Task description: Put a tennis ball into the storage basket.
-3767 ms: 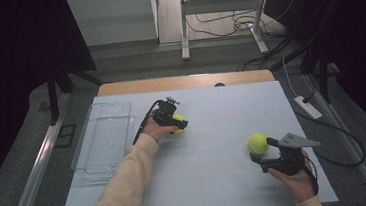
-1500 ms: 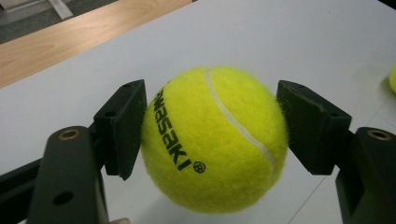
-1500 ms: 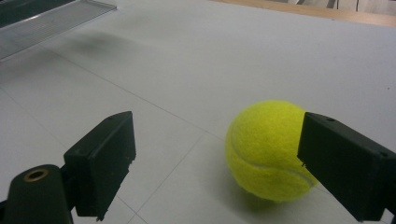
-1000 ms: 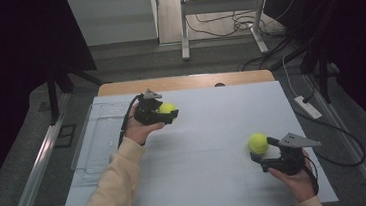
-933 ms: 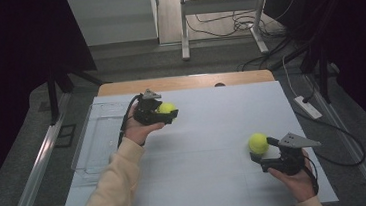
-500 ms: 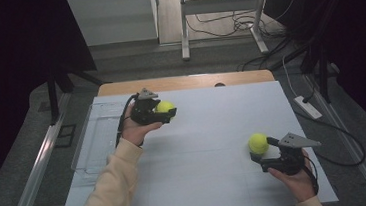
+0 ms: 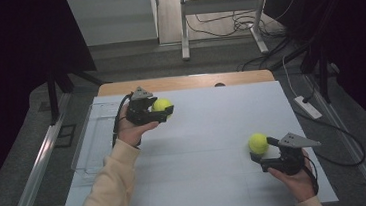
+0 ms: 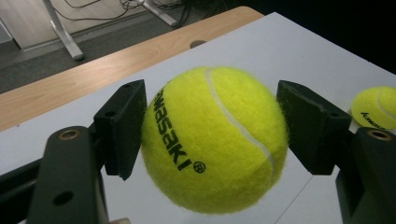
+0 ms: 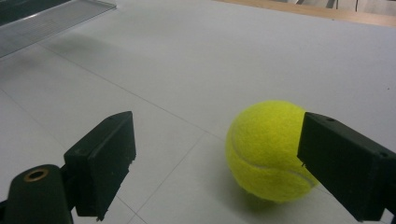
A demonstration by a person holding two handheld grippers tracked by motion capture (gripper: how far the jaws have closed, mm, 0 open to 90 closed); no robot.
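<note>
A clear plastic tray lies flat at the left edge of the white surface; just right of it the left gripper clamps a fuzzy yellow tennis ball off the surface, black pads pressing both sides; far right, the right gripper stands wide, a second felt ball resting between its blocky jaws, touching or almost touching one.

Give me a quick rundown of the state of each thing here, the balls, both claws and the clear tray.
Left claw: shut on the lifted tennis ball, raised off the table.
Lifted tennis ball: clamped between the pads, in the air.
Right claw: open, low over the table.
Second tennis ball: resting on the table, between the open jaws, against the right-hand pad.
Clear tray: lying flat at the table's left side, nothing visible inside.
</note>
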